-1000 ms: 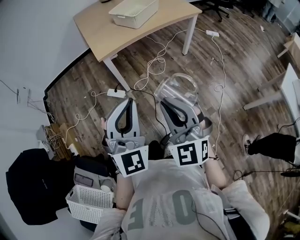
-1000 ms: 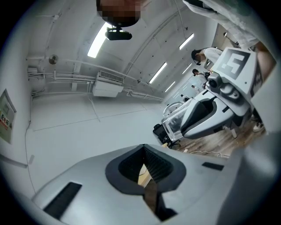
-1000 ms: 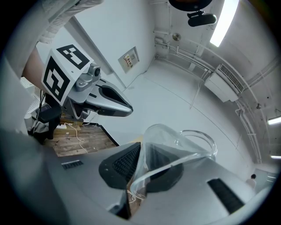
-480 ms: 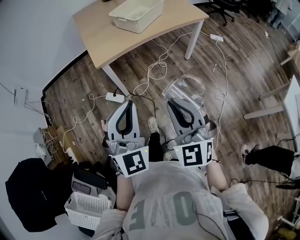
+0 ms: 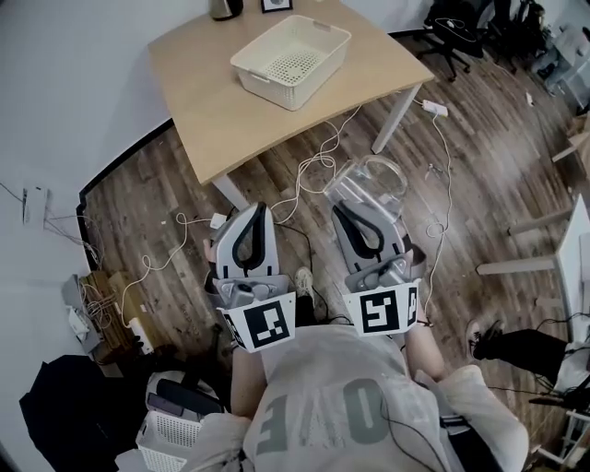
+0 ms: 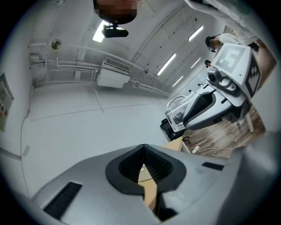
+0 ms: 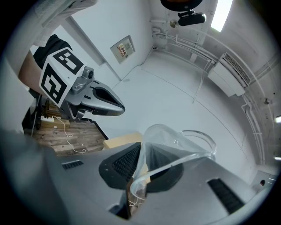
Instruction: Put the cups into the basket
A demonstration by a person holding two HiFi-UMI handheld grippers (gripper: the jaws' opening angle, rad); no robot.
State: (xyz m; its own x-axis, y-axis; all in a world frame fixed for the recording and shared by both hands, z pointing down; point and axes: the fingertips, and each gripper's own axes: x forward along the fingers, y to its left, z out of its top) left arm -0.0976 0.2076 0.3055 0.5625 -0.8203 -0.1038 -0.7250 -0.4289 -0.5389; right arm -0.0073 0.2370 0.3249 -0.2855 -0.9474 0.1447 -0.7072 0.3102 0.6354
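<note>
A clear plastic cup (image 5: 371, 182) with a handle hangs over the wooden floor, its rim pinched in my right gripper (image 5: 344, 208). The right gripper view shows the cup (image 7: 172, 143) wedged between the shut jaws of that gripper (image 7: 142, 148). My left gripper (image 5: 259, 209) is beside it, shut and empty; its own view shows the left gripper (image 6: 143, 147) with jaws meeting and nothing held. The white basket (image 5: 290, 61) stands empty on the wooden table (image 5: 198, 88) ahead, well beyond both grippers.
Cables (image 5: 313, 166) and a power strip (image 5: 435, 108) lie on the floor under the table. A dark kettle (image 5: 224, 7) stands at the table's back edge. A second white basket (image 5: 166, 444) and a black bag (image 5: 60, 419) sit at lower left. Someone's leg (image 5: 516, 343) is at right.
The table and basket have come nearer and lower in the head view. Both grippers keep their pose, and the cup stays in the right one.
</note>
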